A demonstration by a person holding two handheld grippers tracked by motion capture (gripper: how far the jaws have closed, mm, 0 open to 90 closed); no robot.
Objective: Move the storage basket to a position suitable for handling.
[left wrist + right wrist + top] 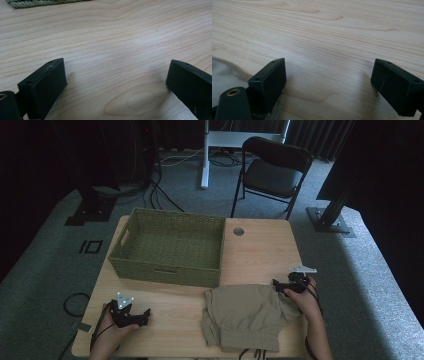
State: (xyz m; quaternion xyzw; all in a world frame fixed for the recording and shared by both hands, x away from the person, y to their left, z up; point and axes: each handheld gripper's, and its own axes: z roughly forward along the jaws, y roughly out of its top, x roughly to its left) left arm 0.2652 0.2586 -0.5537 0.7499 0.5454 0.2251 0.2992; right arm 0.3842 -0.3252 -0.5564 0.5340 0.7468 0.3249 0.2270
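While both claws gape empty, the khaki shorts lie waistband toward the person

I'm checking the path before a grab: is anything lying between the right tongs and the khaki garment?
Nothing visible. The right tongs stand open at the upper right corner of the khaki garment, with bare table between the jaws.
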